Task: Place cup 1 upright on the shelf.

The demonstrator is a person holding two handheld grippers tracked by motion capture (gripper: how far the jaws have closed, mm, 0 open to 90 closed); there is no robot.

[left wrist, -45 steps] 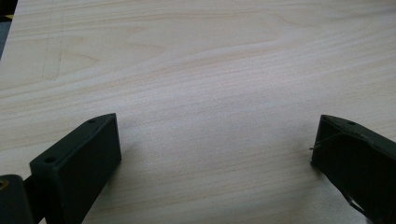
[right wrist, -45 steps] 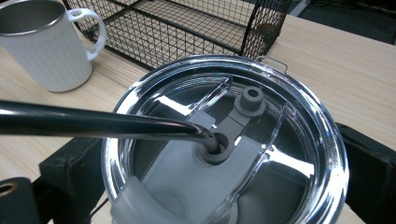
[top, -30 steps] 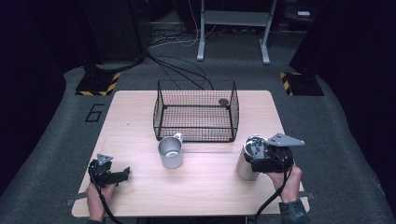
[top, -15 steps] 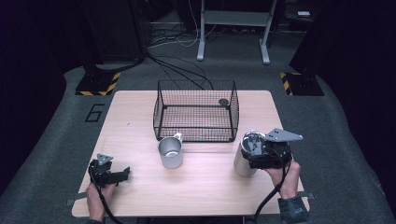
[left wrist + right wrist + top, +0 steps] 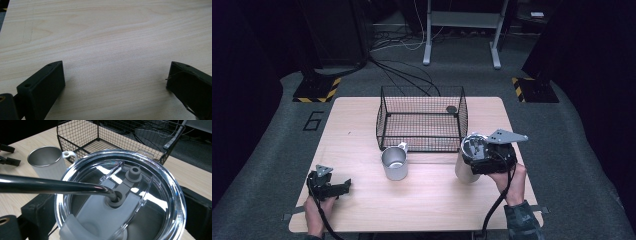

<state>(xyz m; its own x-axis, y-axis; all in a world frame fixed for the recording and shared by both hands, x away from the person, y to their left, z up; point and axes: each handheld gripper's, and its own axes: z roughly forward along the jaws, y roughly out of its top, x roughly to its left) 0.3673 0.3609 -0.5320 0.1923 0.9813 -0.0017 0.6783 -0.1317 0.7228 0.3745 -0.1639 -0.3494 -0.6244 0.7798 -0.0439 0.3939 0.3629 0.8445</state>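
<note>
Right hand-held gripper point(image 5: 484, 156) clamped around steel tumbler point(image 5: 120, 202), clear lid, bent metal straw point(image 5: 50, 186), left one point(image 5: 113, 82) wide apart.

In the right gripper view, the tumbler point(image 5: 120, 202) hid most of both jaws, and its lower rim was cut off. The small dark object point(image 5: 451, 109) in the wire basket point(image 5: 422, 120) was too small to identify.

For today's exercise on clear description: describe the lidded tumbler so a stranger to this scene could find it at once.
Start at the black wire basket on the pale wooden table. Near its front right corner stands a tall steel tumbler between the right gripper's jaws. Unlike the open, handled steel mug nearby, it has a clear plastic lid with a bent metal straw through it.
</note>
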